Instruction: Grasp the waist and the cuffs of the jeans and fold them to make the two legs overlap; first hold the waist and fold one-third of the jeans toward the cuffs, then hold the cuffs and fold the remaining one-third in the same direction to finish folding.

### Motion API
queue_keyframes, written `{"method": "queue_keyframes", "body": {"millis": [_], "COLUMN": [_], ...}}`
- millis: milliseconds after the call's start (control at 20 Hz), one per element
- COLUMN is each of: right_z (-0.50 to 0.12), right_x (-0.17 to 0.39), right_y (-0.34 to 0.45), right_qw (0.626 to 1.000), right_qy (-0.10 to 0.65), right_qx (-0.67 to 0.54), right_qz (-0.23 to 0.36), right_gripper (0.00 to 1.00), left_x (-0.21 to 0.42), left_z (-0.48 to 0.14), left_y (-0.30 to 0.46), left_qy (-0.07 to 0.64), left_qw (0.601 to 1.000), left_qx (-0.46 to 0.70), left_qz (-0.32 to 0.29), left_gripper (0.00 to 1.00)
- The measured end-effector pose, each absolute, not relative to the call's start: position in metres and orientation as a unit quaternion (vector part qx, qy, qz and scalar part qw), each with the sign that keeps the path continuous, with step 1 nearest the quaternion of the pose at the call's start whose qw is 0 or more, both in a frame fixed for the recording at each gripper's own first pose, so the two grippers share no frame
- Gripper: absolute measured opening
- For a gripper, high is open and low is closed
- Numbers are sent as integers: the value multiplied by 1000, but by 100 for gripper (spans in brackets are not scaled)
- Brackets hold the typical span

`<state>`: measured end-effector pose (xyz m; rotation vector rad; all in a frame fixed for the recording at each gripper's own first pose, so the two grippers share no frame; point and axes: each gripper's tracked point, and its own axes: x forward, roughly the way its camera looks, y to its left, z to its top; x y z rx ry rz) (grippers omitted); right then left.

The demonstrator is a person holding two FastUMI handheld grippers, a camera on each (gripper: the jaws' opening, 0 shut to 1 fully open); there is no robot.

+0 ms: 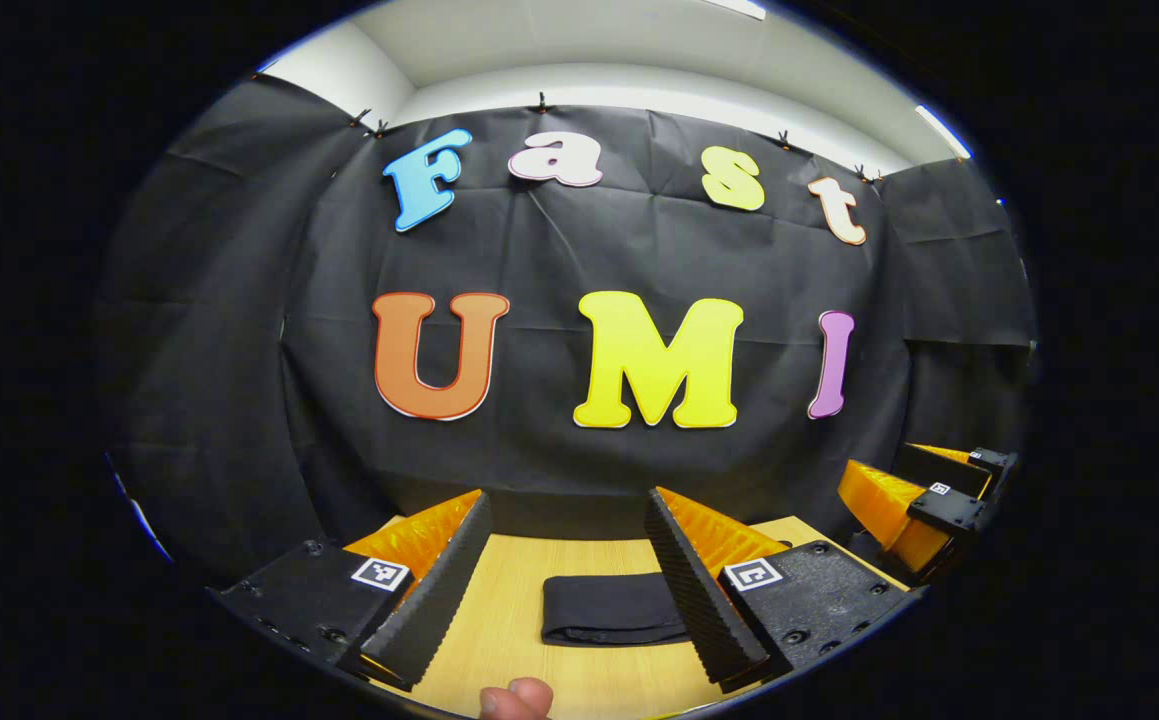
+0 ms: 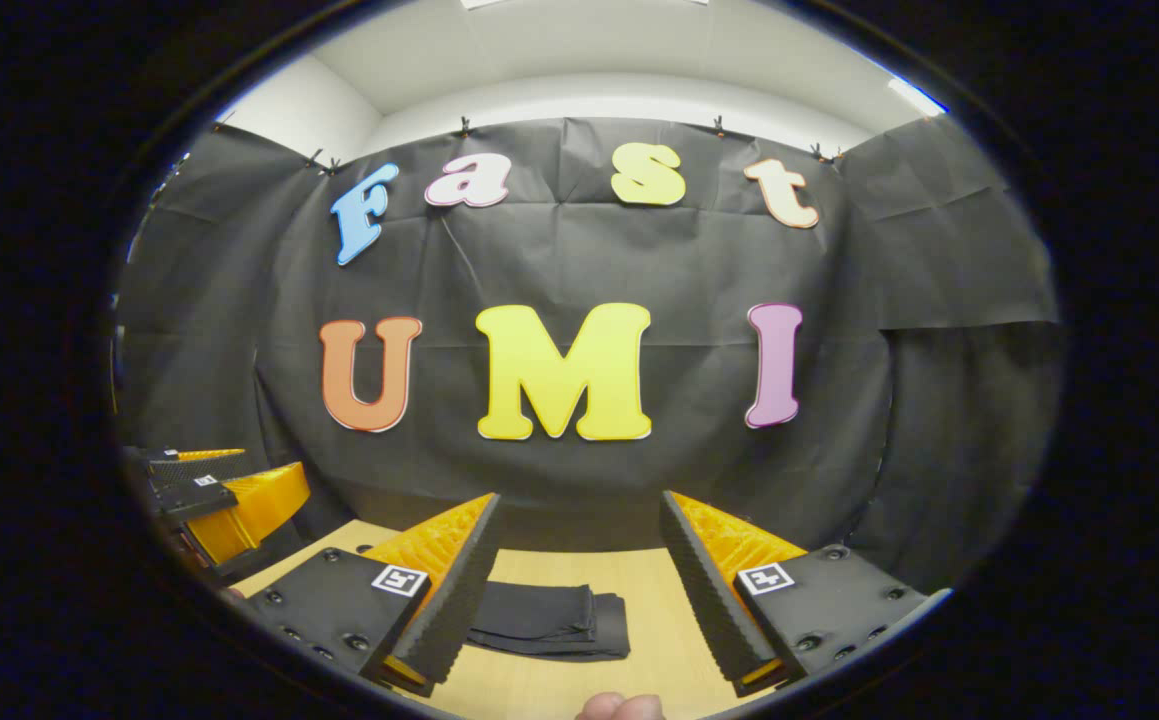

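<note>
The jeans lie on the wooden table as a small dark folded bundle. In the left gripper view they sit below and between the fingers of my left gripper, which is open and holds nothing. My right gripper appears off to the right there, apart from the cloth. In the right gripper view the folded jeans lie low and left of centre, partly behind one finger. My right gripper is open and empty, held above the table. My left gripper is at the far left.
A fingertip of the holding hand pokes in at the bottom of the left gripper view, and another in the right gripper view. The black cloth wall stands just behind the table's far edge.
</note>
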<state>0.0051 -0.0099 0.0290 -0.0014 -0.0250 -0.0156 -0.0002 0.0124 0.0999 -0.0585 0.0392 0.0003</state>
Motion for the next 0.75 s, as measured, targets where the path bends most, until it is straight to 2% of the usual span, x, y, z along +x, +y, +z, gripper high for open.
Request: {"method": "queue_keyframes", "body": {"millis": [550,750], "right_z": [29,25], "right_x": [3,9], "right_y": [-23,-22], "right_qw": [999,999], "right_qy": [-28,-19], "right_qx": [-10,1], "right_qz": [-37,-29], "right_gripper": [94,94], "left_x": [-8,-4], "left_z": [103,98], "left_y": [11,11], "left_qy": [17,27], "left_qw": [999,999], "left_qx": [-29,-33], "left_qz": [-6,-6], "left_gripper": [98,98]}}
